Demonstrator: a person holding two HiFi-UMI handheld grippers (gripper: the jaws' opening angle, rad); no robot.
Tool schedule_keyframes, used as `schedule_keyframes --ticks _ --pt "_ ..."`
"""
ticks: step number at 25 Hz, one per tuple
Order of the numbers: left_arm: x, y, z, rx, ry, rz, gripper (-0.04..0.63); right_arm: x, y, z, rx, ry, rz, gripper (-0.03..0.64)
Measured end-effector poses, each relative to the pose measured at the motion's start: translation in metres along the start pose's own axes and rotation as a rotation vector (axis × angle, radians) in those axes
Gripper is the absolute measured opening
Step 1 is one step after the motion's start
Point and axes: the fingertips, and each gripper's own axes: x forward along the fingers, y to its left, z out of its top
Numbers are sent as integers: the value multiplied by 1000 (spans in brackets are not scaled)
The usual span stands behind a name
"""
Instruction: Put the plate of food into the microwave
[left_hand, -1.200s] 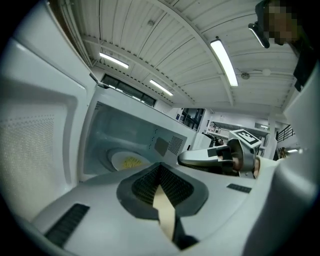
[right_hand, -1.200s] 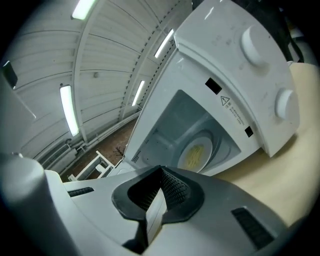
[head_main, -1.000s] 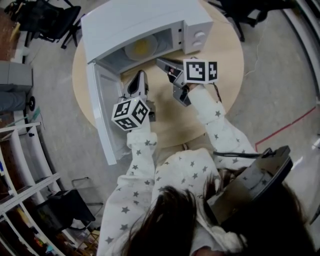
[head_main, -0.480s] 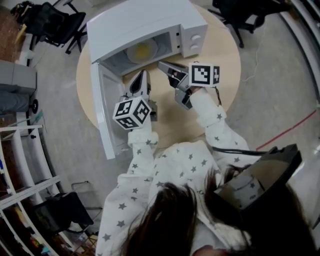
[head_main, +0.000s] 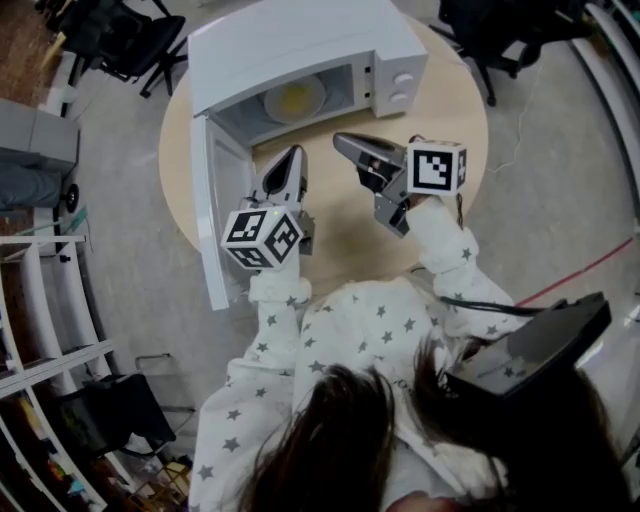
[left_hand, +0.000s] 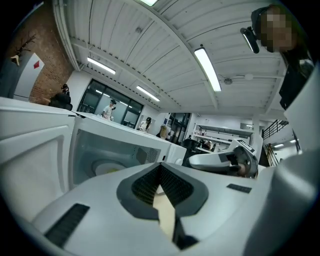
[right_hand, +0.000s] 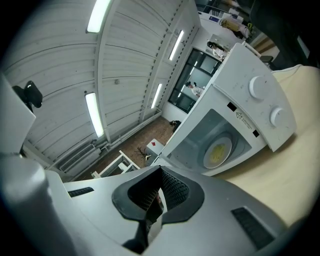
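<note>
The white microwave (head_main: 300, 40) stands on the round wooden table (head_main: 455, 115) with its door (head_main: 212, 225) swung open to the left. Inside it lies the plate of yellow food (head_main: 293, 98), also seen in the left gripper view as the plate (left_hand: 106, 168) and in the right gripper view as the plate (right_hand: 218, 151). My left gripper (head_main: 291, 158) hovers in front of the opening, near the door, shut and empty. My right gripper (head_main: 343, 142) hangs to its right, pointing at the cavity, shut with nothing in it. Each gripper view shows the pads together: left gripper (left_hand: 161, 168), right gripper (right_hand: 160, 171).
Black office chairs stand on the floor at the upper left (head_main: 115, 45) and upper right (head_main: 500, 25). White shelving (head_main: 45, 300) runs along the left side. The microwave's two knobs (head_main: 402, 85) face the right gripper. Bare tabletop lies below both grippers.
The right gripper has drawn back from the microwave opening, toward the person and a little right. The left gripper has hardly moved. The plate stays inside the microwave.
</note>
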Motion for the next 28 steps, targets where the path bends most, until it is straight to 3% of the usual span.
schedule_keyframes --ticks 4,8,15,20,28 --pt "-6 -9 -2 -26 0 -12 2 -5 17 -1 -39 7 31 6" --pt "-6 -19 5 -7 -5 -34 2 -7 19 1 -51 -1 29 6" --pt "-6 -26 7 0 -10 -41 2 -9 17 -1 -41 2 39 6" --pt "-7 -24 4 10 2 -35 1 -12 8 -7 -41 11 -13 6" --pt "-10 -18 4 -2 -2 -24 2 -18 8 -2 -25 -28 10 6"
